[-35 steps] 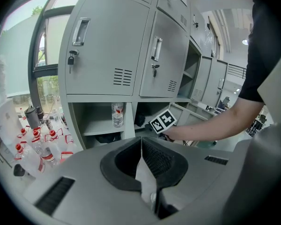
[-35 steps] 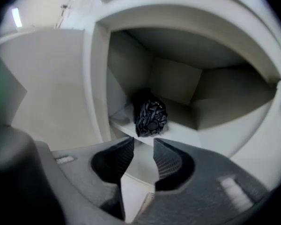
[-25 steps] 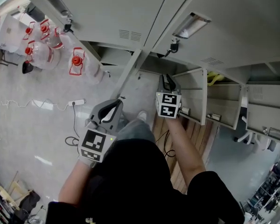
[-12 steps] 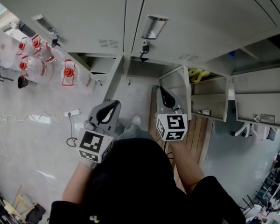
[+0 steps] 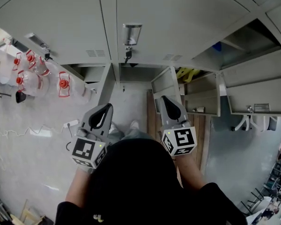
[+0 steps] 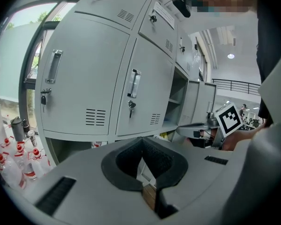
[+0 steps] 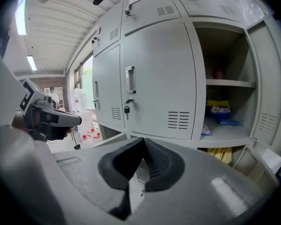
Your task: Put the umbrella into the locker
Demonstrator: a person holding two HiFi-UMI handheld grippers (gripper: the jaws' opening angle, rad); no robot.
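Grey steel lockers (image 5: 187,22) fill the background, with a pale floor (image 5: 33,135) below them. One closed door with a handle and a hanging key (image 5: 130,36) serves as the landmark.

Left of that keyed door, low on the floor, stand clear water bottles with red caps (image 5: 61,81). Right of it a compartment stands open, its door (image 5: 165,83) swung out towards the person.

Both hands are held out in front of the chest, side by side and well apart, and each gripper points at the lockers, tipped a little downward. The left gripper (image 5: 107,107) sits below and slightly left of the keyed door, in a pale-gloved hand (image 5: 80,165), marker cube (image 5: 86,151) towards the person. The right gripper (image 5: 163,99) sits below and right of the keyed door, close in front of the open door. Its cube (image 5: 180,141) is above a bare forearm (image 5: 189,182).

Each gripper's jaws are pressed together at the tips with nothing between them.

Inside the open compartment, right of the keyed door, lies something yellow (image 5: 183,72). Whether it is the umbrella cannot be told.
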